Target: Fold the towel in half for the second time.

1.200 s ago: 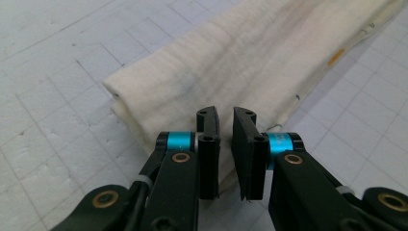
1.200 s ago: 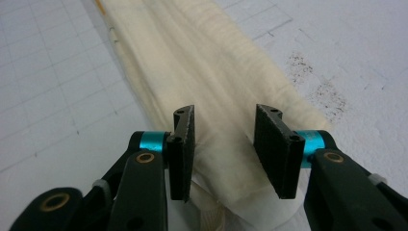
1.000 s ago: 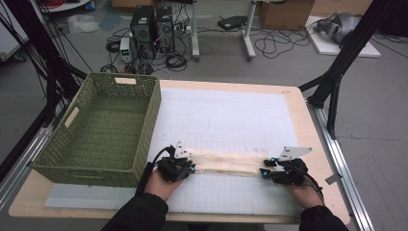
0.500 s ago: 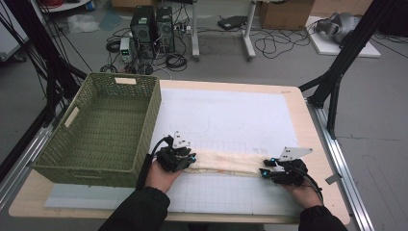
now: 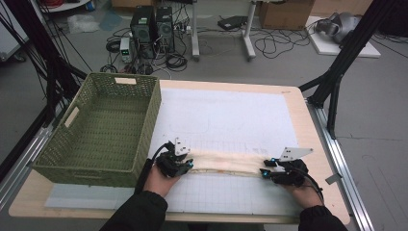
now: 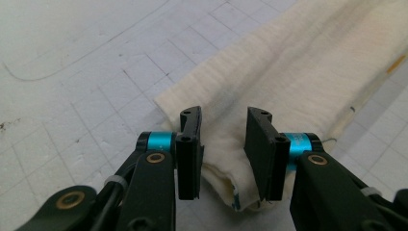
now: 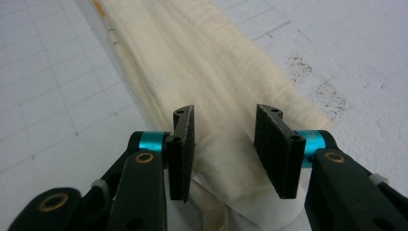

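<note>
A cream cloth [image 5: 226,163], folded into a long narrow strip, lies across the near part of the white grid mat [image 5: 231,110]. My left gripper [image 5: 185,166] is at its left end. In the left gripper view the jaws [image 6: 223,115] stand apart over the cloth's end [image 6: 288,72]; they have just been opening, and the bunched corner sits loose between them. My right gripper [image 5: 267,172] is at the right end. Its jaws [image 7: 226,113] straddle the strip [image 7: 207,62] with a gap on both sides, and the pads do not press on it.
A green woven basket [image 5: 154,110] stands empty on the table's left side, close to my left hand. The wooden table edge [image 5: 317,144] runs along the right. Beyond the table, computer towers [image 5: 151,26] and cables lie on the floor.
My left gripper's jaws have spread apart at the cloth's left end and the hand shifted slightly. The right gripper and the cloth have stayed where they were.
</note>
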Demonstrator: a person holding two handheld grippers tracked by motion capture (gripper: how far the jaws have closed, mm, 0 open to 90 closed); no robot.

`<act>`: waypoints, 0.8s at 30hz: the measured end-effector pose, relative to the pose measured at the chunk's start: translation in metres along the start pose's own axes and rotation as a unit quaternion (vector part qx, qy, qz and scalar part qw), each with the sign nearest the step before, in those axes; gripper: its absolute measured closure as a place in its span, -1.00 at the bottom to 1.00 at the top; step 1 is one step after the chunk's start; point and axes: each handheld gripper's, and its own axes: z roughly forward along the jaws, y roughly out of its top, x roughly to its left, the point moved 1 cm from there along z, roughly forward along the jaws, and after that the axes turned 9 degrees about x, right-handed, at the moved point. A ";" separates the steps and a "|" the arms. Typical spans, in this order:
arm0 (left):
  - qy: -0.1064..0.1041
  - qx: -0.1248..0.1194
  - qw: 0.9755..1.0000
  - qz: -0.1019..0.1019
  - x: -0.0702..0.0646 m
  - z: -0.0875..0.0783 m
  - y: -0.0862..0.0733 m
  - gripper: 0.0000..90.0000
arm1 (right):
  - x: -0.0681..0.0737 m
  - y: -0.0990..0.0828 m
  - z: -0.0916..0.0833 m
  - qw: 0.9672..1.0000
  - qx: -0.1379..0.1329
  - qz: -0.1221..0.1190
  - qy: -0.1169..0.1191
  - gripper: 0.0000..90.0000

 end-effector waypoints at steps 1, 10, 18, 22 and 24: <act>0.001 -0.001 1.000 0.000 0.000 0.000 0.000 0.47 | 0.000 0.000 0.000 1.000 -0.001 0.000 0.001 0.30; 0.005 -0.007 1.000 0.001 -0.002 0.000 -0.003 0.46 | 0.000 0.000 -0.001 1.000 0.002 -0.002 0.001 0.30; 0.009 -0.011 1.000 0.004 -0.003 0.000 -0.004 0.46 | 0.001 0.000 0.000 1.000 0.002 0.001 -0.001 0.30; 0.009 -0.012 1.000 0.004 -0.003 0.000 -0.004 0.46 | 0.000 0.000 0.000 1.000 0.002 0.000 -0.002 0.28; 0.008 -0.011 1.000 0.003 -0.002 0.000 -0.004 0.46 | 0.000 0.001 0.000 1.000 0.003 -0.001 -0.004 0.26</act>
